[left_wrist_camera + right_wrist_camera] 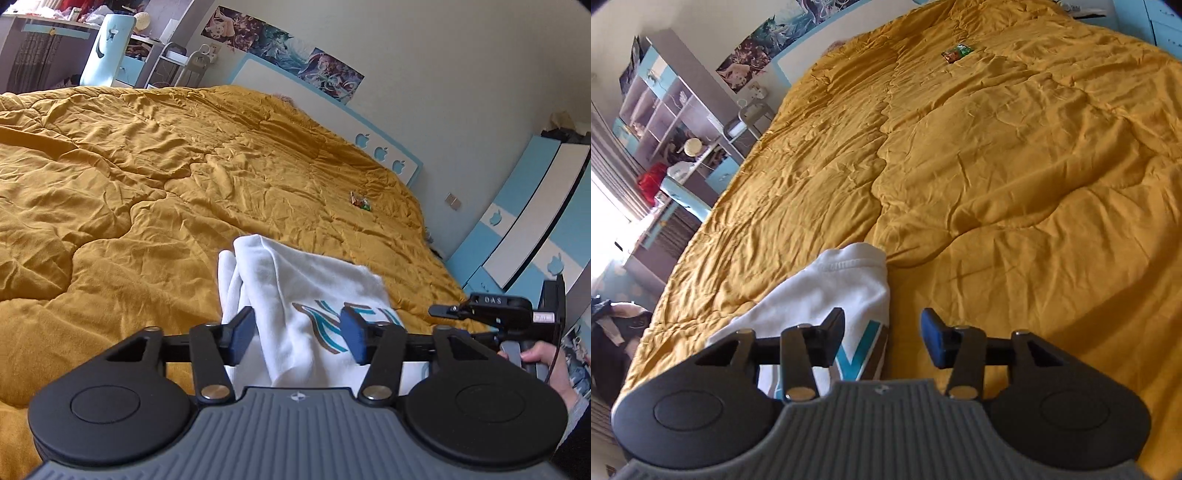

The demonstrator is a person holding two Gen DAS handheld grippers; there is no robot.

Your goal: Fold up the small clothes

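A small white garment (295, 291) with a teal and brown print lies bunched on the mustard quilt (147, 177). My left gripper (297, 332) is open, its blue pads on either side of a raised fold of the cloth, apart from it. In the right wrist view the same garment (834, 284) lies left of centre. My right gripper (882, 336) is open over the garment's right edge; the left finger is above the cloth, the right finger above bare quilt (1015, 184). The right gripper's body also shows in the left wrist view (487, 306), held by a hand.
A small coloured wrapper (360, 202) lies on the quilt farther up the bed, also in the right wrist view (957, 52). A white and blue headboard (325, 110) and blue drawers (517, 229) stand beyond. Shelves and a desk (672, 122) line the far side.
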